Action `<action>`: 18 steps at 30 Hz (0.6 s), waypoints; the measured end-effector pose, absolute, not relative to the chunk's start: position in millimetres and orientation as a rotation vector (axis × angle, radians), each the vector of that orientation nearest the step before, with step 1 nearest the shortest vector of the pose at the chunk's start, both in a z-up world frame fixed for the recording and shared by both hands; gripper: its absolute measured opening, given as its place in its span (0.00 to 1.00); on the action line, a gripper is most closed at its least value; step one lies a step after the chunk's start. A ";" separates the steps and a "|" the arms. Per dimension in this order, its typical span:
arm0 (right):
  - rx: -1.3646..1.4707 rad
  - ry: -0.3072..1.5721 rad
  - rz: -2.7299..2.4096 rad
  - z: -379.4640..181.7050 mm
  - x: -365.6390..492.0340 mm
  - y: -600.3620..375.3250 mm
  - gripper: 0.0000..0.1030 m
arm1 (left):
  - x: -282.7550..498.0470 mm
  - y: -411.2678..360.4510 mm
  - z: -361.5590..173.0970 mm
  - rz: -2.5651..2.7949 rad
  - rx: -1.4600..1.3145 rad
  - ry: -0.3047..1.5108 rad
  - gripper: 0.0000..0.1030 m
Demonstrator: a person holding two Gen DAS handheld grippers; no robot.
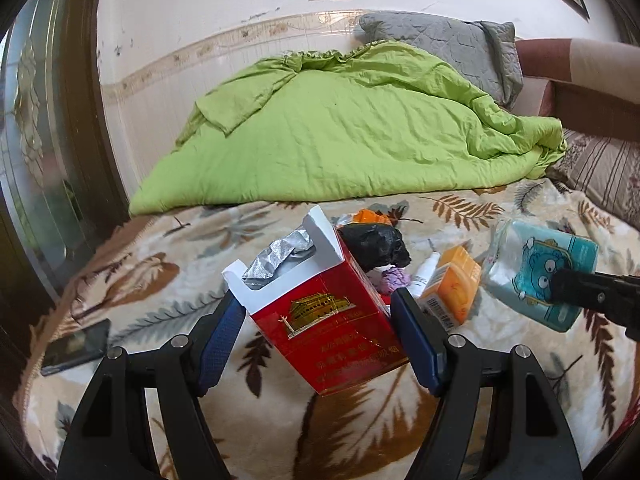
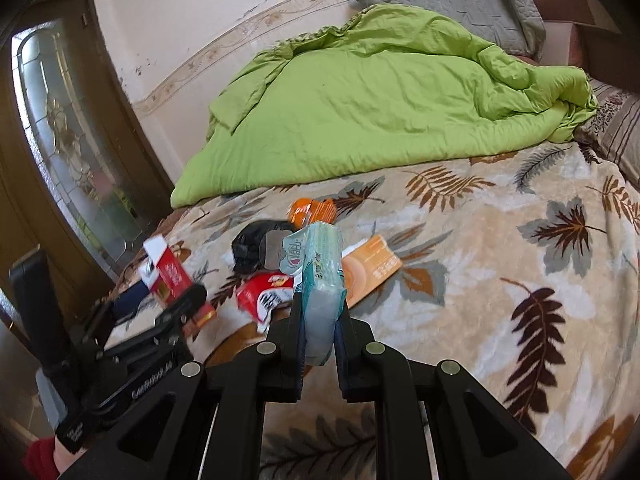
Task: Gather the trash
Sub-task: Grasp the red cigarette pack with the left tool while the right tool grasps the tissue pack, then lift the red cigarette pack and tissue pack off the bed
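The left gripper [image 1: 318,320] squeezes a red box [image 1: 332,320] at middle bottom. The right gripper [image 2: 318,312] pinches a blue tissue pack [image 2: 320,280]. Behind lie a black bag [image 1: 376,244] and orange box [image 1: 452,284]. The leafy blanket [image 2: 500,260] is bare at right.

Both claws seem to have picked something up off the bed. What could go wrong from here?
The red cigarette box sits tilted between the left gripper's jaws with its lid open, so the foil might spill or the box slip. The right gripper pinches only one end of the soft tissue pack, which might sag or slide free.
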State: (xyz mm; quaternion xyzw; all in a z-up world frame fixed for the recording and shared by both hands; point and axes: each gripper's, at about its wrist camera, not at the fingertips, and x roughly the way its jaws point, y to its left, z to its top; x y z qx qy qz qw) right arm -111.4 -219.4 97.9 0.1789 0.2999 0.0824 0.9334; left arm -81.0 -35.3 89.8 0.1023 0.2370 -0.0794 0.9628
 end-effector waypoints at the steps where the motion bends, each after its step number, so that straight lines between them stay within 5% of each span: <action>1: 0.360 0.618 0.173 96.8 -111.9 -217.0 0.13 | -81.0 -34.7 88.9 -0.159 0.212 0.482 0.72; 18: 0.343 0.623 0.196 93.8 -101.8 -207.6 0.13 | -77.4 -35.1 80.1 -0.146 0.238 0.503 0.72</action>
